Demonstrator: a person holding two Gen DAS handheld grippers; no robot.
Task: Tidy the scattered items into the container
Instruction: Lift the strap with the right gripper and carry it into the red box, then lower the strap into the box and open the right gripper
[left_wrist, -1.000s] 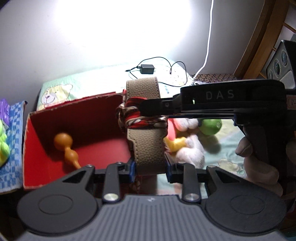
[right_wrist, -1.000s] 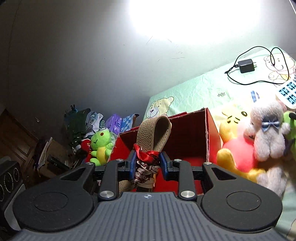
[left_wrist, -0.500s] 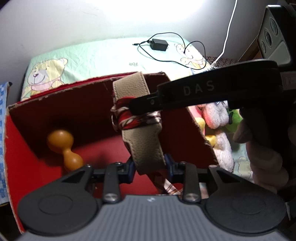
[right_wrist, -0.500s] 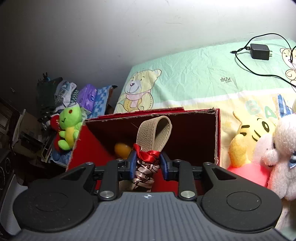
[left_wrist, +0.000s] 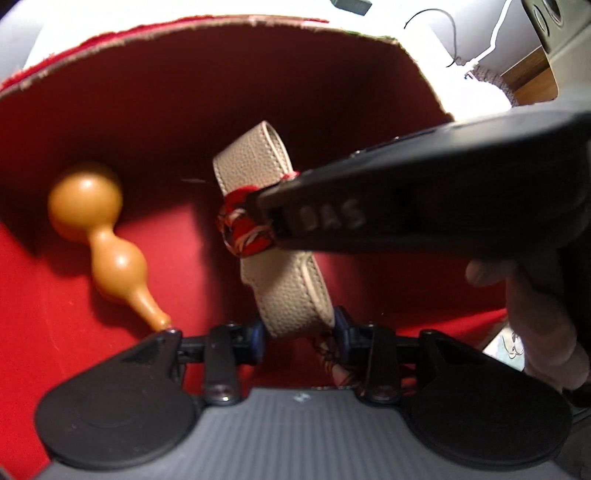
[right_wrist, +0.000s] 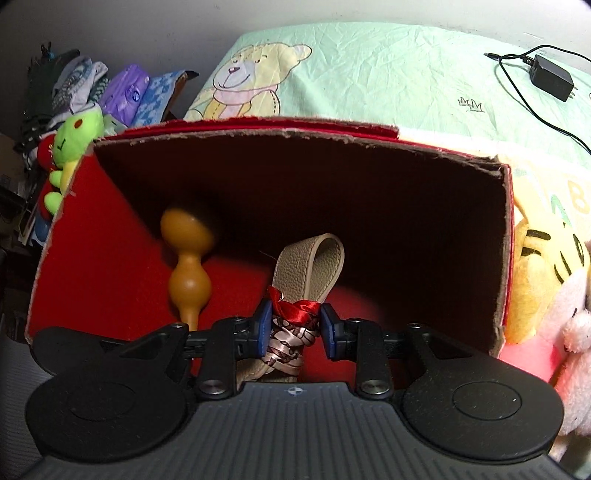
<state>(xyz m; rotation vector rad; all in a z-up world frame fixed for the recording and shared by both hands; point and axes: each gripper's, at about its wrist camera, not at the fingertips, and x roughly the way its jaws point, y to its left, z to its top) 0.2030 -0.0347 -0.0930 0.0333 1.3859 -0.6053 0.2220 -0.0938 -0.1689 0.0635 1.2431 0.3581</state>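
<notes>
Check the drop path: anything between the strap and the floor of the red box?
Nothing visible blocks it. Both the left gripper and right gripper hold the beige strap already inside the red box. The orange gourd lies to the strap's left, apart from it.

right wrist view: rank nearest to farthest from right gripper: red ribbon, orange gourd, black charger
1. Red ribbon on the beige leather strap, between the right gripper fingers.
2. Orange gourd-shaped toy, left, inside the red box.
3. Black charger, far upper right on the bedsheet.
</notes>
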